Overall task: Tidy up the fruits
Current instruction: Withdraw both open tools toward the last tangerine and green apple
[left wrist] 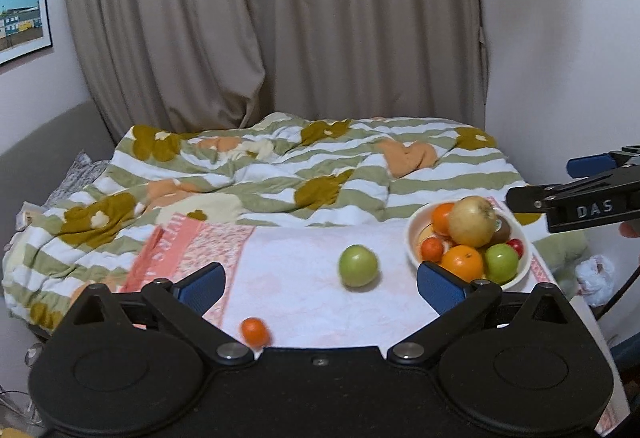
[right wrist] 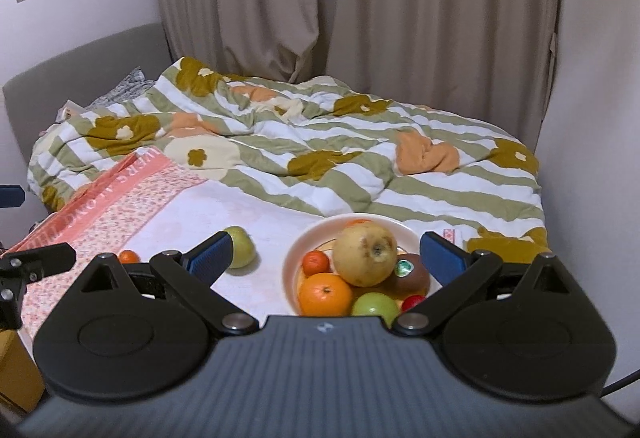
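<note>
On the pink-and-white towel [left wrist: 304, 270] spread over the near end of the bed, a small tangerine [left wrist: 255, 331] lies at the near left, just ahead of the left gripper [left wrist: 320, 278]. That gripper hangs above the towel with its blue-padded jaws spread wide and nothing between them. Further right and a little farther away, a loose green apple [left wrist: 358, 265] sits alone on the towel, apart from the tangerine and near the bowl without touching it. At the right edge of the towel stands the white bowl [right wrist: 290, 270], piled with fruit: a large yellow pear [right wrist: 365, 255] on top, a big orange [right wrist: 325, 294] at the near side, a small mandarin [right wrist: 315, 263] to its left, a second green apple [right wrist: 374, 304], a brown kiwi [right wrist: 412, 274] with a sticker, and a small red fruit [right wrist: 413, 302]. The right gripper [right wrist: 326, 258] hovers over the bowl, jaws wide apart and empty. Behind everything lies a rumpled striped duvet [left wrist: 260, 166], with beige curtains [left wrist: 280, 18] at the far wall.
</note>
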Available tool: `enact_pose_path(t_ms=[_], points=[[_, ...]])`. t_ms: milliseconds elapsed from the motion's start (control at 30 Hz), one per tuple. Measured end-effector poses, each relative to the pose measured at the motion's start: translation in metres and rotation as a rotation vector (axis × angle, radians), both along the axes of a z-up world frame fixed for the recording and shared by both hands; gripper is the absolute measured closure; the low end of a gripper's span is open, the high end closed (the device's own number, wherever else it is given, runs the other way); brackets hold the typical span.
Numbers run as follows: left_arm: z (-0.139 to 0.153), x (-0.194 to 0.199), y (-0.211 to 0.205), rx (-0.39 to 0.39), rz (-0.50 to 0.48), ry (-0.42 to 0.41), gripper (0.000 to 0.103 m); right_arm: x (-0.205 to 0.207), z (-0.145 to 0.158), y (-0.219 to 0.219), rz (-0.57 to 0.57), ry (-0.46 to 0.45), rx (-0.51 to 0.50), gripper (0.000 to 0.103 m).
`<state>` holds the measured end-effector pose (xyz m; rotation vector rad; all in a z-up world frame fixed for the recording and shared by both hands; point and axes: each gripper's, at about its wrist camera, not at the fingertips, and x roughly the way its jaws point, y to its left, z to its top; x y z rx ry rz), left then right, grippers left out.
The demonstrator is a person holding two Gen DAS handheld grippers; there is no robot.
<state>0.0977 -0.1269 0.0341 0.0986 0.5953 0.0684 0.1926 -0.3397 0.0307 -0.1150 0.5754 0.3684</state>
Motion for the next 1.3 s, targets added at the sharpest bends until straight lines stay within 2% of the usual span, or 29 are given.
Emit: enact_pose_path(t_ms=[233,433,633,867,933,1067,1133,1300], points=[[-0.011,-0.003,0.044,0.016,0.058,0.043,0.0,0.001,-0.007,0.033,0.036,0.04,-0.019,0.0],[-0.032,0.009,0.09,-0.024,0.049,0.108,0.0,0.017,-0.024,0.075,0.051,0.08,-0.038,0.0],[-0.054,0.03,0.118,-0.031,-0.016,0.145,0.0,0.04,-0.048,0.11,0.04,0.127,-0.04,0.0],[-0.089,0.063,0.133,-0.038,-0.138,0.198,0.002,0.068,-0.078,0.138,0.002,0.175,-0.05,0.0],[-0.098,0.073,0.136,-0.039,-0.167,0.216,0.009,0.077,-0.088,0.143,-0.018,0.201,-0.044,0.0],[-0.119,0.094,0.14,-0.053,-0.231,0.266,0.014,0.09,-0.103,0.153,-0.048,0.232,-0.063,0.0],[-0.128,0.102,0.14,-0.052,-0.26,0.29,0.023,0.097,-0.11,0.157,-0.061,0.245,-0.075,0.0],[-0.145,0.113,0.138,-0.047,-0.338,0.331,0.028,0.109,-0.124,0.165,-0.087,0.266,-0.091,0.0]])
